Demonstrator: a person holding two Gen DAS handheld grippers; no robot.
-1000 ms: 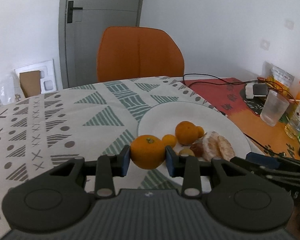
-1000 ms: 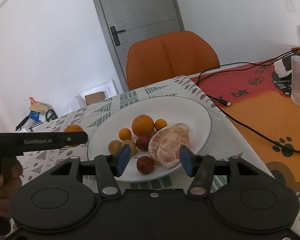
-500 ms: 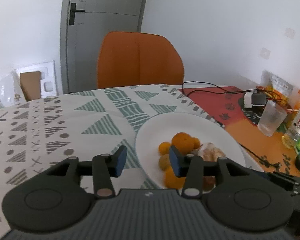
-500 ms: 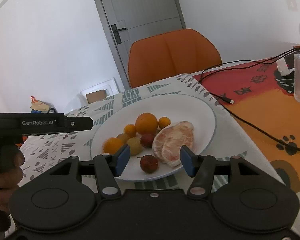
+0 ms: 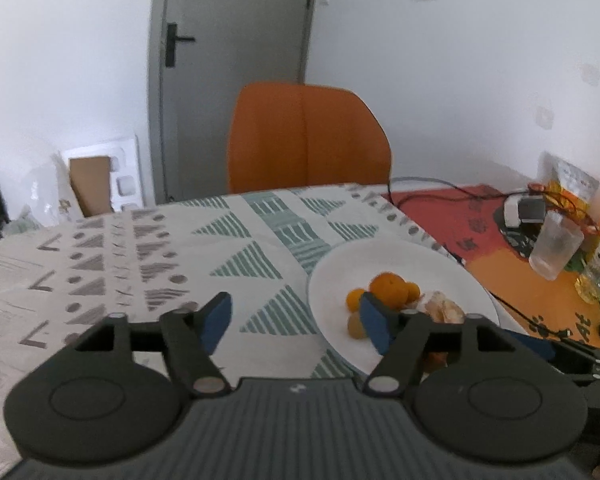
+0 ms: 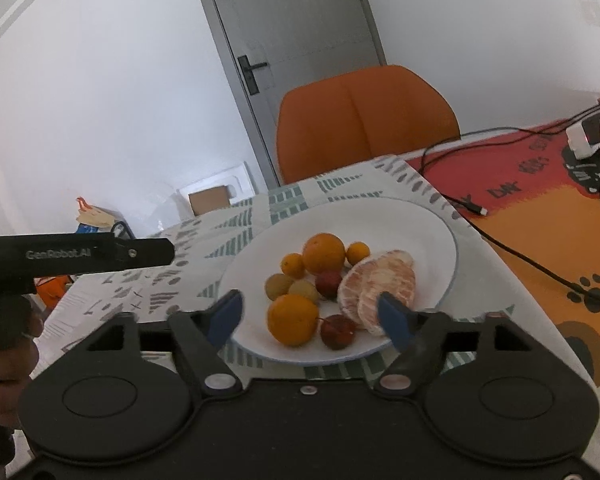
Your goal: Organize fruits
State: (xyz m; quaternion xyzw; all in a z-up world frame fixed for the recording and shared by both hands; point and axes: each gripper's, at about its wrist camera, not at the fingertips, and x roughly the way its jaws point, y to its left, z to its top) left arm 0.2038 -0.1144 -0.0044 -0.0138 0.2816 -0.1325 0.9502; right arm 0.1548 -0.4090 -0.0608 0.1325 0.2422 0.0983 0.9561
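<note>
The fruits are all sitting together on the wide white ceramic plate [image 6: 440, 240], which is resting on the counter's patterned grey-and-green tablecloth [image 5: 148, 264]. Nearest the camera in the right wrist view is the round orange mandarin with dimpled peel [image 6: 293, 319], with a small dark red glossy fruit [image 6: 337, 331] just beside it and the pale peeled citrus segments [image 6: 376, 280] touching the pile on the right. Behind them a larger orange citrus [image 6: 324, 253], two small orange kumquat-like fruits and some dull yellow-brown ones are clustering. The left gripper [image 5: 294, 320] is hanging over the cloth at the plate's near-left rim, its blue-padded fingers [image 5: 214, 316] spreading wider with nothing between them. The right gripper [image 6: 310, 314] is pointing at the plate, its fingers likewise widening and empty, framing the mandarin without touching it. The mandarin is probably light, firm yet slightly yielding, and best pinched across its widest middle. The small glossy fruit looks slippery and likely to roll. The peeled segments are probably soft, moist and easily torn, so they are calling for a gentle pinch across the thick outer curve.
</note>
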